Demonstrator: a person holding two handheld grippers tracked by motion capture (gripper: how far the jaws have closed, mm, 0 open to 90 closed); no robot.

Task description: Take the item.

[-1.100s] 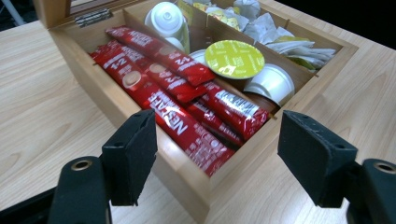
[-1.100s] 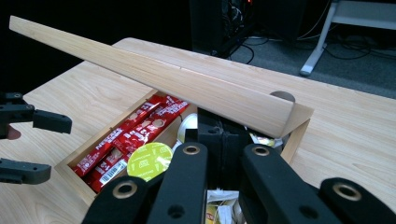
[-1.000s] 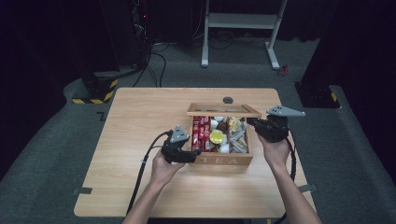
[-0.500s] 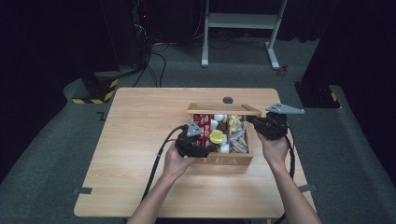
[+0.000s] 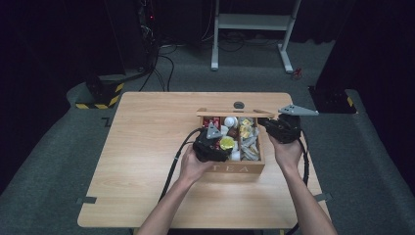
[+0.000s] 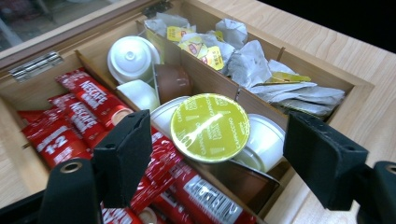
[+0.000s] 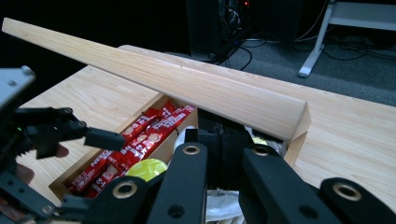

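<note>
A wooden box marked TEA [image 5: 240, 168] stands on the table with its lid [image 5: 235, 113] raised. My left gripper [image 5: 215, 144] hovers open over the box. Its jaws stand on either side of a yellow-topped capsule [image 6: 209, 127], apart from it. Red Nescafe sachets [image 6: 74, 116] fill the left compartment, white and brown capsules [image 6: 128, 58] the middle, and paper tea bags [image 6: 261, 74] the right. My right gripper [image 5: 271, 126] is shut on the right end of the lid [image 7: 163, 79] and holds it up. The left gripper [image 7: 93, 135] also shows in the right gripper view, above the sachets.
A small dark round object [image 5: 239, 105] lies on the table behind the box. The wooden table [image 5: 142, 147] has bare room to the left and in front of the box. A white metal frame [image 5: 254, 29] and cables lie on the floor beyond.
My left gripper has moved right from the box's left edge to over its compartments, around the yellow capsule. The right gripper has kept hold of the lid.
</note>
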